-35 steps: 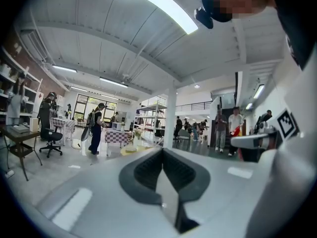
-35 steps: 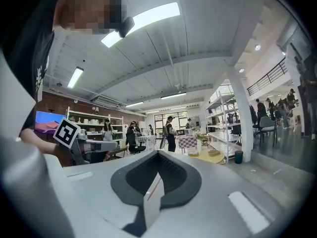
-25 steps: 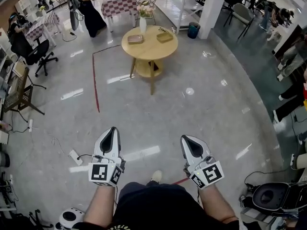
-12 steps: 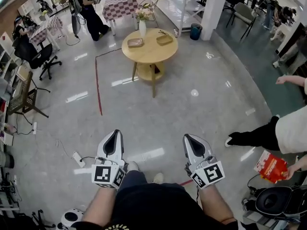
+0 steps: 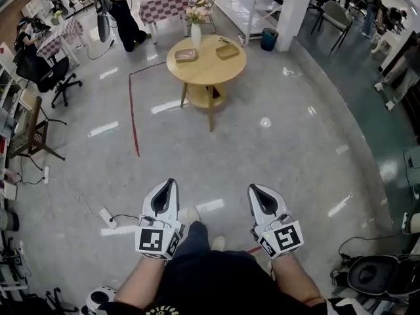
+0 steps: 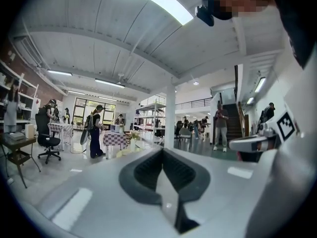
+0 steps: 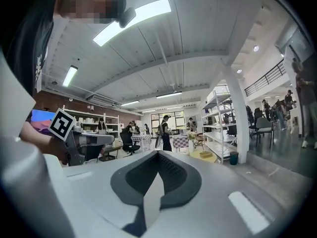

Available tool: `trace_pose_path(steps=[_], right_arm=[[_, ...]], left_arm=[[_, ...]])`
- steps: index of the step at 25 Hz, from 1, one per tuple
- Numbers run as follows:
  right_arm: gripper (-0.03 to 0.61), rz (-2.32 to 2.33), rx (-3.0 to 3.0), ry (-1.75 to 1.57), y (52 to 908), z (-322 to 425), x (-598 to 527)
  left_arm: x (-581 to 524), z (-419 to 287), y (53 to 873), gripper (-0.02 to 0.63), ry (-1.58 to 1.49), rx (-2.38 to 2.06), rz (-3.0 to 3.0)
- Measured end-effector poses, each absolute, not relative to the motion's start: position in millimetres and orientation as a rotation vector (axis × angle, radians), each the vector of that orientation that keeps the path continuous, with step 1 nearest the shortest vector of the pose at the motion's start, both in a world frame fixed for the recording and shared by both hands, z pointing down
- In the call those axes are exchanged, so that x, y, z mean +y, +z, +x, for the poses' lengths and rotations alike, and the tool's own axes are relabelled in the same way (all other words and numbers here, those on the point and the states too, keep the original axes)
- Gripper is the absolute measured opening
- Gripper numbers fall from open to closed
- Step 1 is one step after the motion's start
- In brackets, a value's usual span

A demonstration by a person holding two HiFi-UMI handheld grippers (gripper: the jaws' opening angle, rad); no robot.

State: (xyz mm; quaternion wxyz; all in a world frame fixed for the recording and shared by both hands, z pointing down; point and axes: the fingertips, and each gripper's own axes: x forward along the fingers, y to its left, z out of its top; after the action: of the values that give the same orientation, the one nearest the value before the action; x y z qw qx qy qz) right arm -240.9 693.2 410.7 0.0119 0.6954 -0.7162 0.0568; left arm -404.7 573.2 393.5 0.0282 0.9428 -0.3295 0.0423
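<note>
Head view: the left gripper (image 5: 165, 192) and right gripper (image 5: 260, 197) point forward over the floor (image 5: 289, 143). A shoe (image 5: 191, 214) lies between them, just behind the fingertips, and a table (image 5: 206, 58) stands well ahead.

Left gripper view: jaws clenched together, nothing between them.

Right gripper view: jaws pressed together too (empty), with the table far beyond the tips, to their right.

We see a grey floor (image 5: 289, 143) that is polished, smooth and glossy, throwing back bright reflections. The round table (image 5: 207, 67) is pale wood with a soft satin top. Our left gripper (image 5: 168, 184) and right gripper (image 5: 254, 190) have smooth, matt white plastic shells. Their fingers (image 6: 146, 172) carry dark, ribbed, rubbery-looking pads. The marker cubes (image 5: 155, 240) bear flat black-and-white print. A checked cloth (image 5: 164, 5) looks soft and matt. Our trousers (image 5: 216, 281) are dark matt cloth.
</note>
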Motion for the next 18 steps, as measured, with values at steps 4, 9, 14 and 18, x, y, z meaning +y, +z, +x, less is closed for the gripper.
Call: trace_pose_path(steps=[4, 9, 14, 18], right_arm=[[-0.002, 2.166, -2.207, 0.204, 419.8, -235.5, 670.7], [-0.009, 2.158, -2.196, 0.257, 434.1, -236.5, 638.7], [-0.011, 2.101, -2.208, 0.322, 451.9, -242.0, 606.2], [-0.011, 2.081, -2.207, 0.338, 454.0, -240.5, 578.2]], left_arm=[[549.0, -395.3, 408.0, 0.002, 0.161, -1.0, 2.899], [521.9, -393.7, 424.7, 0.002, 0.198, -0.988, 2.871], [494.1, -393.9, 444.1, 0.002, 0.245, -0.985, 2.828], [467.8, -388.0, 445.0, 0.002, 0.24, -0.971, 2.822]])
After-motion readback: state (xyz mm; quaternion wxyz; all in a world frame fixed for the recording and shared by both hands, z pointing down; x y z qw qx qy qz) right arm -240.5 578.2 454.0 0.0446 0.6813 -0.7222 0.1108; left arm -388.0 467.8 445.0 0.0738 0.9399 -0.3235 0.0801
